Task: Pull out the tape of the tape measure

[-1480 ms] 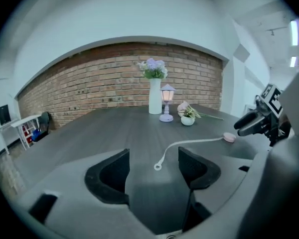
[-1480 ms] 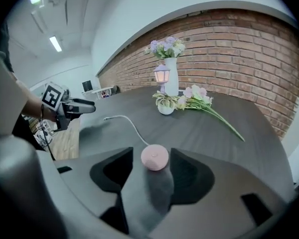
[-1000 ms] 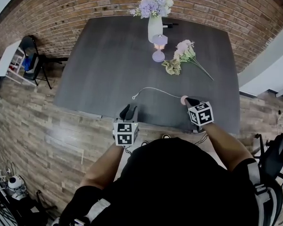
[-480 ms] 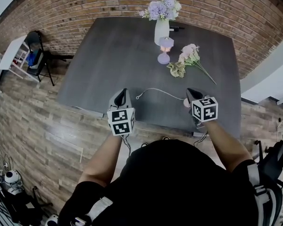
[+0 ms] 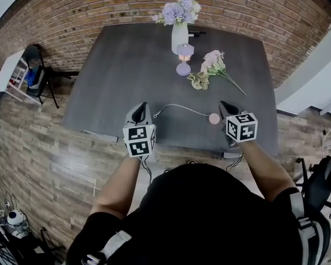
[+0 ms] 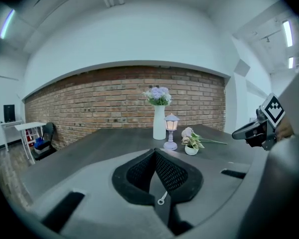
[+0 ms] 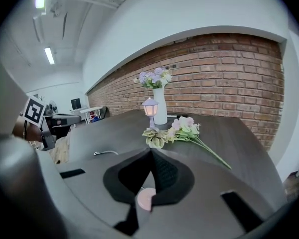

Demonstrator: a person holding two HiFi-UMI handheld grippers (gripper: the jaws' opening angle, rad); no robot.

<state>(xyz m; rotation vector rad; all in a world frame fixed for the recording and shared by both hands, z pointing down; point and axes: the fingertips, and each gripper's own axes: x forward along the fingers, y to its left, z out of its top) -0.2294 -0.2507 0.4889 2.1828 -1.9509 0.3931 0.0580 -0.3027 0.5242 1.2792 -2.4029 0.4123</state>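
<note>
The tape measure is a small round pink case on the dark table, with a thin white tape curving left to a ring end. My right gripper hovers just right of the case, shut and empty. Low in the right gripper view, the case shows through the gap under the jaws. My left gripper is shut with nothing in it, a little left of the ring end. That ring shows below the left gripper.
A white vase of purple flowers, a small lavender lantern and a loose bunch of pink flowers stand at the table's far side. The table's near edge runs just under both grippers. A chair stands at the left.
My left gripper's jaws have shut and it has risen and moved forward over the table edge. The right gripper has lifted slightly, and the pink case now lies apart on its left.
</note>
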